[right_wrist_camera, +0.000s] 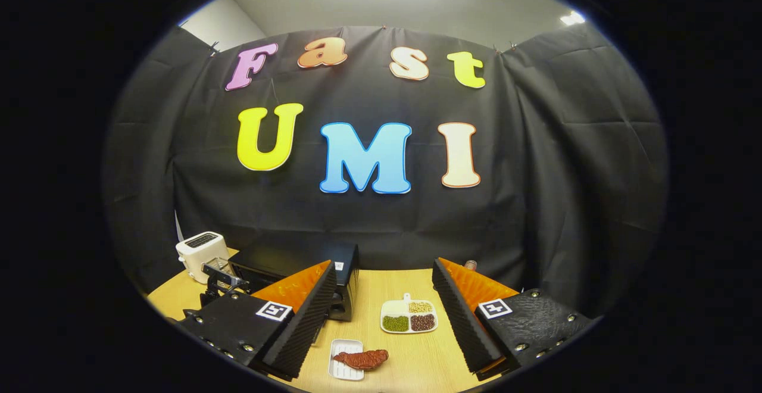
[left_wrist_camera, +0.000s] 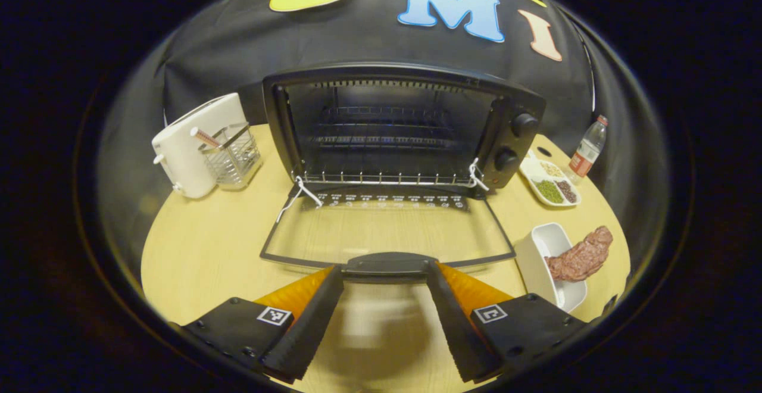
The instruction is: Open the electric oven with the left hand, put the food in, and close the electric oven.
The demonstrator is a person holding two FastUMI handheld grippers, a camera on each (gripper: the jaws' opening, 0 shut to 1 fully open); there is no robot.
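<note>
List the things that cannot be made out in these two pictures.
- Left gripper at the oven door handle: left gripper view, contact unclear, the handle overlaps the fingertips.
- Oven: right gripper view, its front hidden by the right gripper.
- Door markings: too small.
- Bottle label: too small.

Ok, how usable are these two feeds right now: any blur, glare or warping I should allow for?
Left gripper view: fisheye bows the oven and table edge; soft blur on the table between the left claw fingers; the oven cavity is dim, racks still readable. Right gripper view: sharp, evenly lit, a bright ceiling light top right; the meat and right claw read clearly.
</note>
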